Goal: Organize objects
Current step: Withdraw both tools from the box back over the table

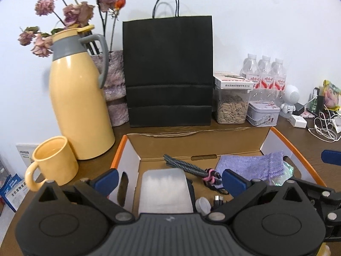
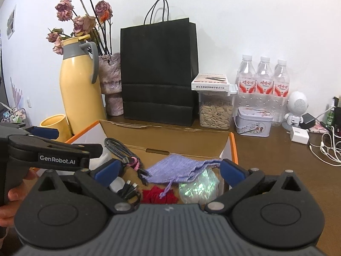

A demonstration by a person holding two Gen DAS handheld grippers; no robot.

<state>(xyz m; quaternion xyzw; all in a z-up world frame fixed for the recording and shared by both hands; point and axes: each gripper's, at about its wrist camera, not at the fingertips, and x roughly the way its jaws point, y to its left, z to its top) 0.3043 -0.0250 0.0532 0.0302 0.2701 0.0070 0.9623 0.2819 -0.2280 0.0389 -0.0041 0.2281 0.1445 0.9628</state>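
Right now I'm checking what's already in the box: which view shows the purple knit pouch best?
The right wrist view: the purple knit pouch lies nearly whole in the cardboard box, drawstring visible, between that hand-held gripper's open fingers. The left wrist view shows it off to the right, its lower edge hidden behind a blue fingertip.

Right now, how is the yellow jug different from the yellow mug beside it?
The yellow jug stands much taller than the yellow mug. The jug is closed at the top with a grey collar and has a grey handle; the mug is open-topped, and its handle is yellow like its body. The jug narrows toward the top, while the mug is a plain cylinder. Both are the same pale yellow, stand upright, and sit left of the cardboard box.
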